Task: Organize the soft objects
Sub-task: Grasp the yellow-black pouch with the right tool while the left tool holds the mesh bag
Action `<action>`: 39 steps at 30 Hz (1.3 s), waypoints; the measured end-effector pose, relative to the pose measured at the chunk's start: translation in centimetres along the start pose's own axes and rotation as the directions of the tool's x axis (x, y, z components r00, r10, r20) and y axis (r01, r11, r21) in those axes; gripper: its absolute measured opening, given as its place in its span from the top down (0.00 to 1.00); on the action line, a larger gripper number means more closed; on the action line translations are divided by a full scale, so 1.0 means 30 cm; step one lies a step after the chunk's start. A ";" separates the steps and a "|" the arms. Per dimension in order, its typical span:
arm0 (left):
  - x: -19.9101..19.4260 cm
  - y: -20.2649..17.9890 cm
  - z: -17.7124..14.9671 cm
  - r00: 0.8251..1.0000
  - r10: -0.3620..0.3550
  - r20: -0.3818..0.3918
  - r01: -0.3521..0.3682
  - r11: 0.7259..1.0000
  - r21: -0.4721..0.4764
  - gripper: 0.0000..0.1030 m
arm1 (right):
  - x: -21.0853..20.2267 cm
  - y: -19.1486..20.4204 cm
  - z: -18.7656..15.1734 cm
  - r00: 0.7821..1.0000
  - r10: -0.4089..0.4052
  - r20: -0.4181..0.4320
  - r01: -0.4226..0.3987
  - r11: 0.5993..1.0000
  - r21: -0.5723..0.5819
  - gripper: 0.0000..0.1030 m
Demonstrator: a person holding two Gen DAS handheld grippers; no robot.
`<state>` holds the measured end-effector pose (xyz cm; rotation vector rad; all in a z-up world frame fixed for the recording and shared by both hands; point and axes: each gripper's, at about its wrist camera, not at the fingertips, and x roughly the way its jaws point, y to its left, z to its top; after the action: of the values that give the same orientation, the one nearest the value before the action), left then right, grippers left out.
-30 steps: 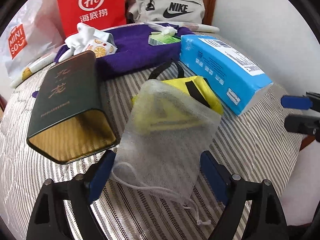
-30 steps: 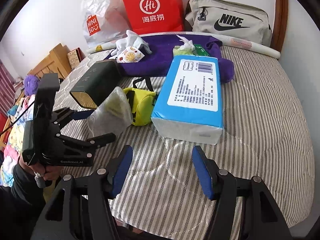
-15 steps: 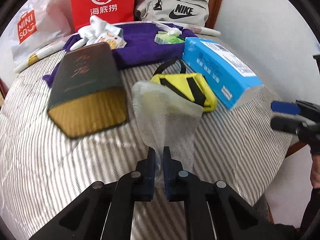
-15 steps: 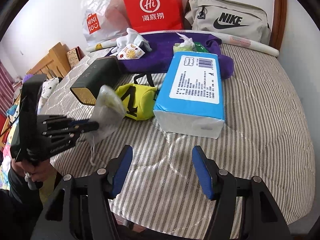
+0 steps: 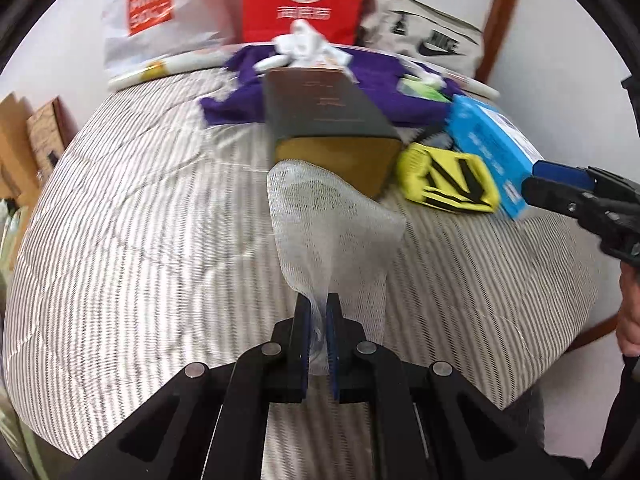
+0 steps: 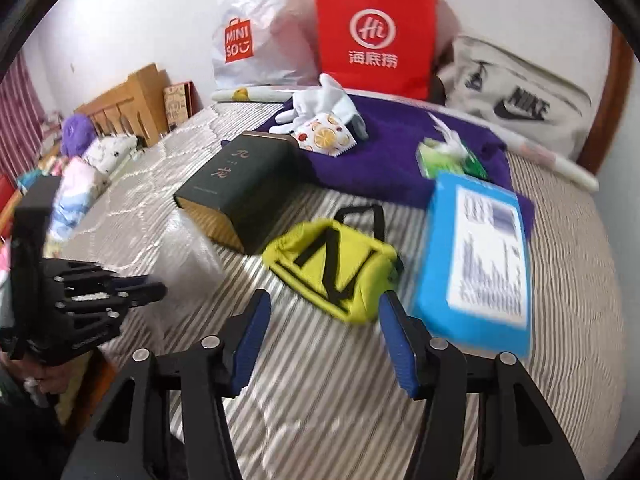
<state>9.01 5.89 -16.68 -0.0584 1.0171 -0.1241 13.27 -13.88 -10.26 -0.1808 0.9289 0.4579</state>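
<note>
Your L gripper (image 5: 316,308) is clamped on the mesh bag (image 5: 332,220), lifted over the bed (image 5: 132,248) mid. R gripper (image 6: 322,320) jaws are closing w/ nothing between them; yellow pouch (image 6: 332,268) just ahead, dark box (image 6: 244,184) & blue pack (image 6: 480,256) flank it.

Bright even light; motion blur throughout; fisheye-warped, dark-vignetted edges.

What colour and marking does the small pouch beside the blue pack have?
Yellow-green pouch with black stripes forming an N-like mark; clearest in the right wrist view.
</note>
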 end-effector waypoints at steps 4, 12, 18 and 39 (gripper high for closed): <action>0.014 0.035 0.001 1.000 -0.025 -0.005 0.025 0.999 -0.033 0.92 | 0.070 0.031 0.040 0.997 -0.069 -0.017 0.068 0.997 -0.042 0.62; 0.029 0.066 0.012 0.999 -0.044 -0.004 0.043 0.997 -0.060 0.92 | 0.186 0.051 0.104 0.999 0.013 -0.049 -0.014 1.000 -0.002 0.63; 0.035 0.084 0.028 1.000 -0.031 -0.006 0.031 0.998 -0.052 0.90 | 0.267 0.016 0.136 0.992 0.091 -0.090 -0.081 0.991 0.109 0.63; 0.017 0.083 0.000 0.998 -0.059 -0.023 0.057 0.994 -0.095 0.90 | 0.142 0.103 -0.024 0.974 0.160 -0.163 -0.156 0.987 0.032 0.87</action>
<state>9.48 8.29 -17.39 -0.1728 1.0476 -0.1299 13.53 -10.09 -13.97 -0.1293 1.1154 0.5875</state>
